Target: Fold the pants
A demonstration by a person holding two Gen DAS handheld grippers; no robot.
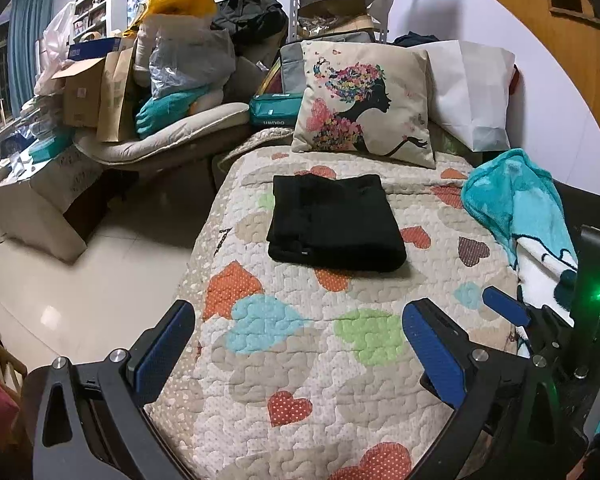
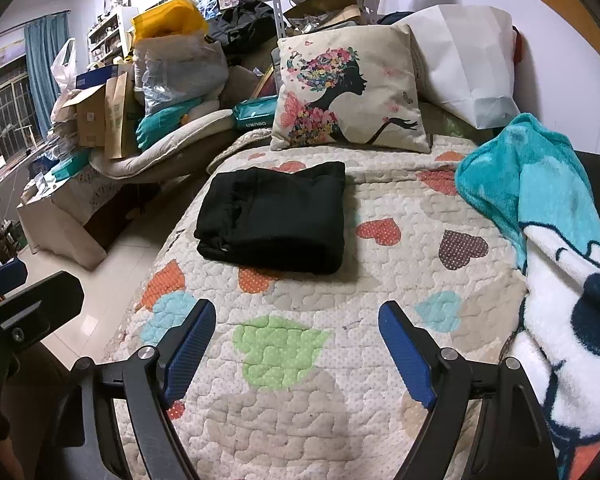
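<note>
The black pants (image 1: 334, 222) lie folded into a thick rectangle on the heart-patterned quilt (image 1: 300, 360), in front of the pillow. They also show in the right wrist view (image 2: 274, 218). My left gripper (image 1: 298, 336) is open and empty, held above the quilt's near end, well short of the pants. My right gripper (image 2: 296, 336) is open and empty, also back from the pants over the quilt (image 2: 300, 400). The right gripper's blue finger shows at the right edge of the left wrist view (image 1: 506, 310).
A printed cushion (image 1: 366, 104) and a white bag (image 1: 472, 92) stand behind the pants. A teal and white blanket (image 2: 548, 240) lies along the bed's right side. Boxes, bags and a padded chair (image 1: 160, 92) crowd the left; tiled floor (image 1: 100, 260) lies beside the bed.
</note>
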